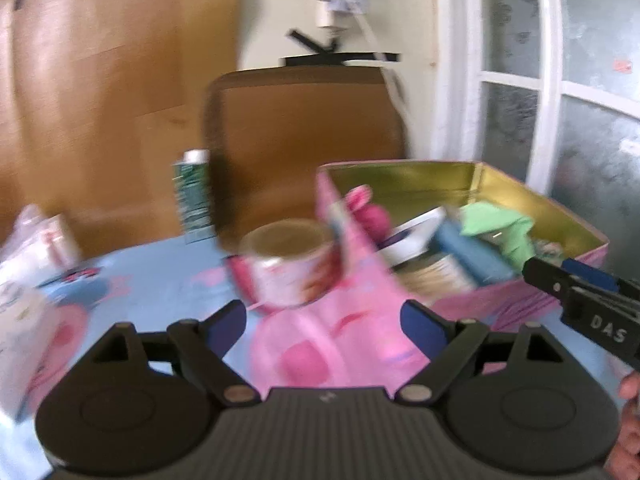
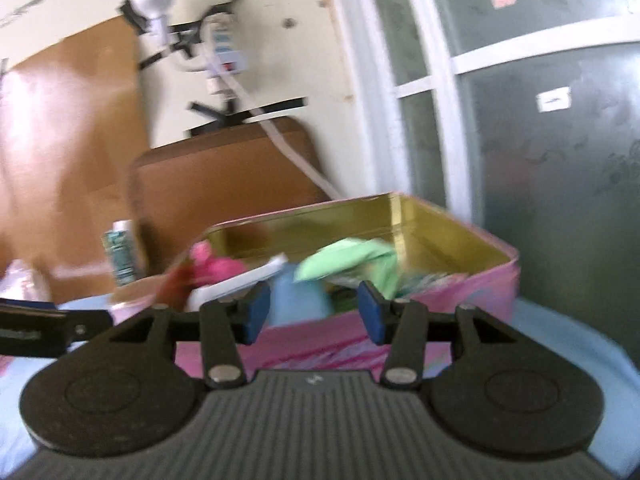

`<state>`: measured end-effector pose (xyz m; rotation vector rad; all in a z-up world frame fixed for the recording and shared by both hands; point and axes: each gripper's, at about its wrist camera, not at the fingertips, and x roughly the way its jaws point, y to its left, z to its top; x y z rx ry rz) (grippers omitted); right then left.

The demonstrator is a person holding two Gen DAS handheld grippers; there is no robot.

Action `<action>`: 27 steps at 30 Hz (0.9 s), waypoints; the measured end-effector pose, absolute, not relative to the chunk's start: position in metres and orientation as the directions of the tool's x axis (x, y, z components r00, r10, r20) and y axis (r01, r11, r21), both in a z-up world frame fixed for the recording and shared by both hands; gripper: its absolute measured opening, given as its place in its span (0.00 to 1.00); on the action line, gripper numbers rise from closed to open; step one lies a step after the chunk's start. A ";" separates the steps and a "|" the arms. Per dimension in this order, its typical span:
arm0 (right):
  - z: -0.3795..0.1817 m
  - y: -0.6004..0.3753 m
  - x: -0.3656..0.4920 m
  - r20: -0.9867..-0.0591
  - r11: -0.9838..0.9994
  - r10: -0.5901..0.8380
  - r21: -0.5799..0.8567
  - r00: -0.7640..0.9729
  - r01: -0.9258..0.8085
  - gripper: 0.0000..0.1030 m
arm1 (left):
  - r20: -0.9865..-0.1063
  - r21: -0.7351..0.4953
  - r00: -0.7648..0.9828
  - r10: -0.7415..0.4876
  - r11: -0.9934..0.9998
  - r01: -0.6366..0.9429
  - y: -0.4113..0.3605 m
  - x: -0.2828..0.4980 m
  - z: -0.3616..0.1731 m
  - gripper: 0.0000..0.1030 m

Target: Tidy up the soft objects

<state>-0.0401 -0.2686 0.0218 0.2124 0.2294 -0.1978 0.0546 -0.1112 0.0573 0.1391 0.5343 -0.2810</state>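
Note:
The left wrist view is blurred. My left gripper (image 1: 324,322) is open above a pink soft fabric item (image 1: 320,344) lying on the blue printed tablecloth (image 1: 160,280); its pads do not press on it. Behind it stands an open pink tin box (image 1: 520,196) with a gold inside, holding a green cloth (image 1: 500,228), a blue item (image 1: 468,252) and a pink plush piece (image 1: 372,212). My right gripper (image 2: 314,312) is open at the near wall of the box (image 2: 460,236), with nothing between its fingers. The green cloth (image 2: 348,260) lies just beyond it.
A printed mug (image 1: 288,264) with a pink handle stands left of the box. A green and white tube (image 1: 192,196) and a brown chair back (image 1: 300,132) are behind it. White packets (image 1: 32,248) lie at the left. A window frame (image 2: 432,100) rises behind the box.

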 end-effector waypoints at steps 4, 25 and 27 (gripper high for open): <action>0.024 -0.231 -0.033 -0.274 0.978 -0.079 0.166 0.958 0.129 0.50 | -0.523 0.082 0.841 -0.139 0.974 0.212 -0.068 0.044 0.043 0.87; 0.028 -0.018 0.028 -0.407 0.910 0.410 0.121 0.816 -0.397 0.68 | -0.547 -0.207 0.766 0.339 0.831 -0.516 0.244 -0.002 0.003 0.88; 0.032 0.002 0.040 -0.409 0.887 0.460 0.164 0.788 -0.432 0.73 | -0.541 -0.247 0.772 0.334 0.815 -0.525 0.251 -0.005 0.003 0.88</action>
